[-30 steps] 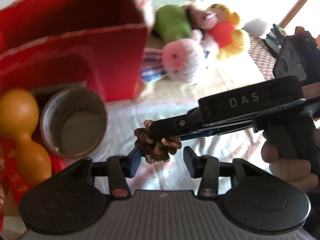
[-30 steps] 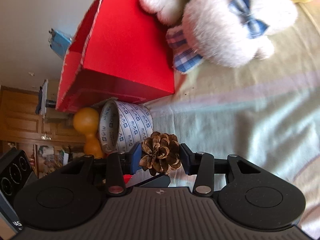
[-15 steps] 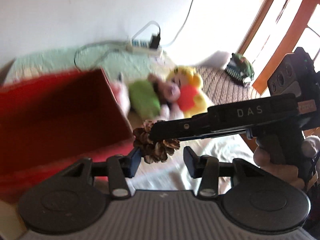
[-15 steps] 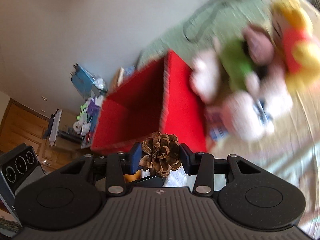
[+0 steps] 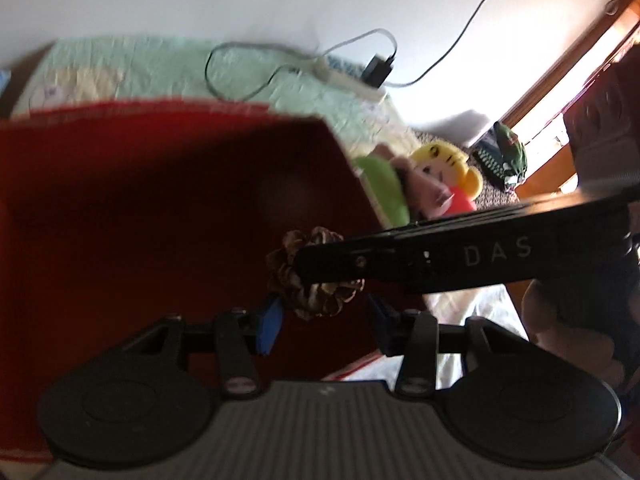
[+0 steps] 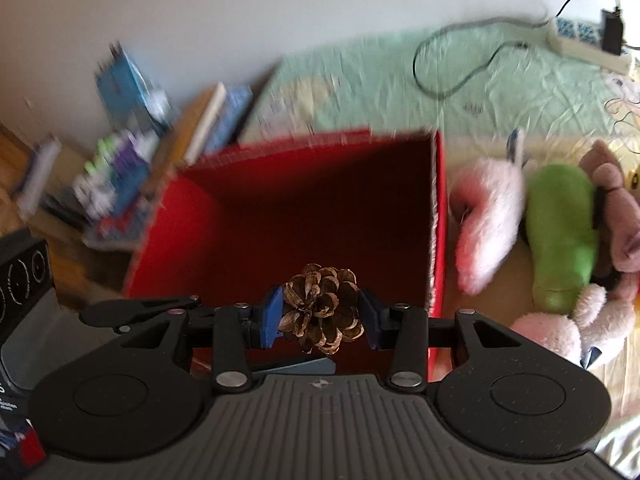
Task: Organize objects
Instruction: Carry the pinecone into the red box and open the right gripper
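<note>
My right gripper point(image 6: 320, 316) is shut on a brown pine cone point(image 6: 320, 308) and holds it over the open red box point(image 6: 312, 200). In the left wrist view the same pine cone point(image 5: 312, 300) sits between the right gripper's black fingers point(image 5: 400, 260), which cross in from the right. My left gripper point(image 5: 324, 320) is open around the cone's sides, its blue pads apart from it. The red box point(image 5: 160, 220) fills the left of that view; its inside is dark and looks empty.
Plush toys lie to the right of the box: a pink-white one point(image 6: 488, 224), a green one point(image 6: 560, 232) and a yellow-headed doll point(image 5: 444, 168). A power strip with cable point(image 6: 580, 40) lies on the green quilt behind. Books point(image 6: 160, 132) are stacked at the left.
Both grippers have lifted off the bed and moved over the red box's opening, the right still carrying the pine cone. The tape roll and orange gourd have left view.
</note>
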